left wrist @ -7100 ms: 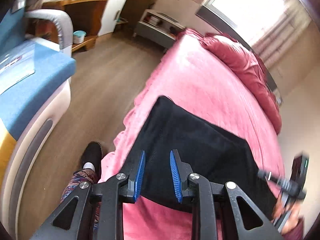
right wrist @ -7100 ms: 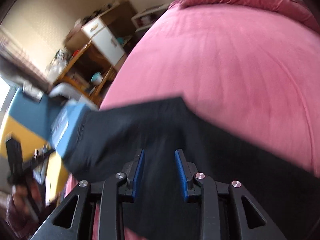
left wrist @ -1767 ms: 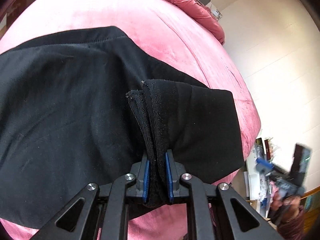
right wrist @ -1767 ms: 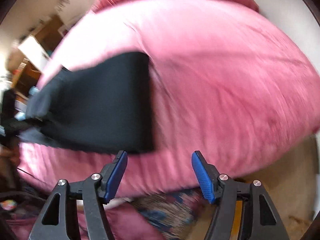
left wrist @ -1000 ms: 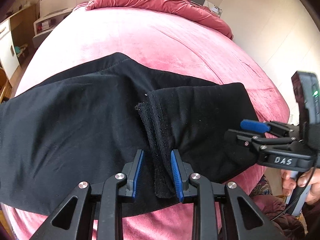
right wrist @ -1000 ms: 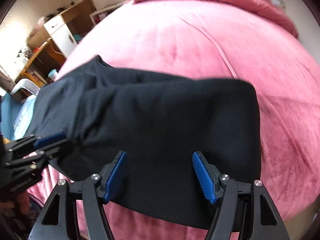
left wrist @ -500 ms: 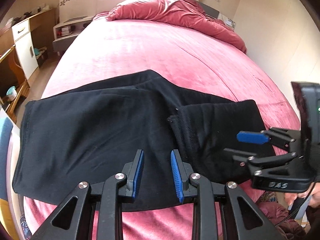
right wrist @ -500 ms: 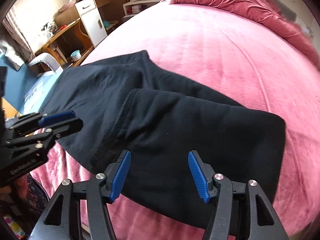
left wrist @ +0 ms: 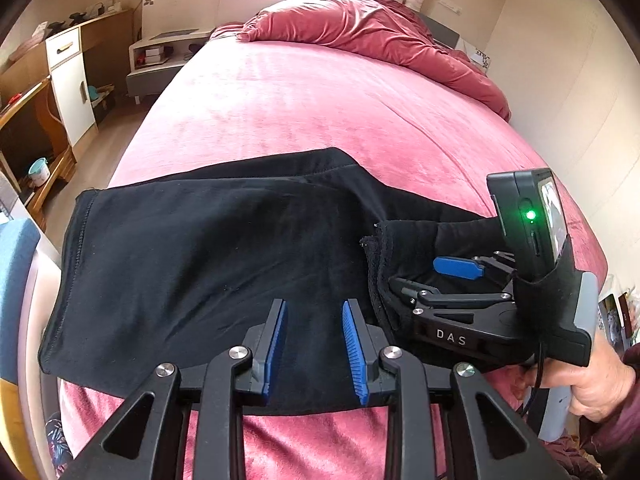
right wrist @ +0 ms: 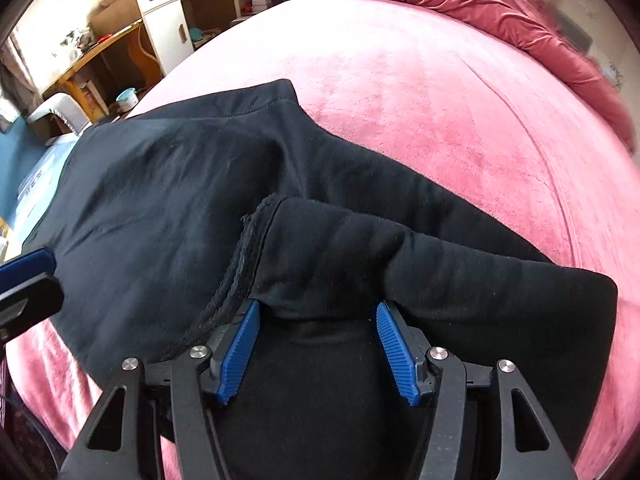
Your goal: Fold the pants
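Note:
Black pants point(left wrist: 208, 248) lie across the near end of the pink bed point(left wrist: 304, 108), with the leg ends folded back over the right part point(right wrist: 360, 248). My left gripper point(left wrist: 314, 344) is open and empty, just above the pants' near edge. My right gripper point(right wrist: 316, 344) is open, its fingers low over the folded flap, with cloth between the jaws but not clamped. It also shows in the left wrist view point(left wrist: 436, 276), over the folded part on the right.
A rumpled red duvet point(left wrist: 380, 40) lies at the bed's far end. A wooden desk and white cabinet point(left wrist: 68, 80) stand left of the bed, with a low white shelf point(left wrist: 160, 56) behind. A blue chair point(left wrist: 16, 248) stands close at the near left.
My left gripper let go of the folded leg ends and drew back leftward, staying open. My right gripper swung in from the right and came down over the folded flap.

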`<action>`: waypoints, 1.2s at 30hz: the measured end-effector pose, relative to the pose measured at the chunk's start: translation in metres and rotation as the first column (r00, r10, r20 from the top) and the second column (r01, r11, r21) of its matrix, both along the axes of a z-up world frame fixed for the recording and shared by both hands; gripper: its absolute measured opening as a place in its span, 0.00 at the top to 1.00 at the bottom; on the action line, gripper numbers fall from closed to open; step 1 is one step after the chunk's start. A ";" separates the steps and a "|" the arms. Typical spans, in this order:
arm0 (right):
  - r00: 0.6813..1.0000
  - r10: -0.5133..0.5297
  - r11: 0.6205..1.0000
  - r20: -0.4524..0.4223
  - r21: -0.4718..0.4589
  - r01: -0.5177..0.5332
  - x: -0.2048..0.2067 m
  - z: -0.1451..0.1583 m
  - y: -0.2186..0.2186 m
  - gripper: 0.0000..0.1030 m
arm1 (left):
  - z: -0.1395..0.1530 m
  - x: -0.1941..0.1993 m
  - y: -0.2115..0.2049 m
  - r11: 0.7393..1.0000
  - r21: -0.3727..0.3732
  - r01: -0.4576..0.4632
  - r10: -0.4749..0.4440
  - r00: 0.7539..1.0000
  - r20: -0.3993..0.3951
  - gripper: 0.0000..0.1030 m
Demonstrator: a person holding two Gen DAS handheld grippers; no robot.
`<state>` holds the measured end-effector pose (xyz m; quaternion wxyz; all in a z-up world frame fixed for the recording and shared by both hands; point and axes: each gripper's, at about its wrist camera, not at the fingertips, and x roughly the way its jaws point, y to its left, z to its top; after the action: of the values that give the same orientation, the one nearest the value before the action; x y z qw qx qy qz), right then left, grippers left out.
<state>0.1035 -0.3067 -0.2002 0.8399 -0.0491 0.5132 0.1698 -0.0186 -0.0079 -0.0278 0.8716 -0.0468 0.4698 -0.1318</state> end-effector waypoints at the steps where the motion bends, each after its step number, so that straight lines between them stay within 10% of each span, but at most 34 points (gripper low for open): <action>1: 1.000 0.000 1.000 0.002 -0.002 0.000 0.000 0.000 0.000 0.41 | -0.002 0.001 0.000 1.000 0.000 -0.003 0.003 1.000 -0.001 0.72; 13: 0.999 -0.031 0.999 0.039 0.012 0.030 -0.015 0.029 -0.009 0.40 | -0.005 -0.001 0.017 0.999 0.003 -0.052 0.053 0.998 -0.027 0.69; 23: 0.996 -0.069 0.991 0.051 0.116 0.063 -0.049 0.048 -0.032 0.37 | -0.031 0.001 0.079 0.957 -0.169 -0.238 0.201 0.957 -0.209 0.68; 30: 0.996 -0.088 0.984 -0.001 0.158 0.087 -0.066 0.033 -0.043 0.37 | -0.046 -0.013 0.152 0.848 -0.272 -0.455 0.370 0.876 -0.311 0.64; 36: 0.994 -0.103 0.975 -0.023 0.195 0.105 -0.072 0.025 -0.047 0.37 | -0.067 -0.033 0.212 0.644 -0.393 -0.657 0.496 0.749 -0.439 0.65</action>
<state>0.0313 -0.3541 -0.1755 0.8450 0.0619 0.5013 0.1756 -0.0519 0.2046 -0.0950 0.7402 -0.4502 0.4976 0.0418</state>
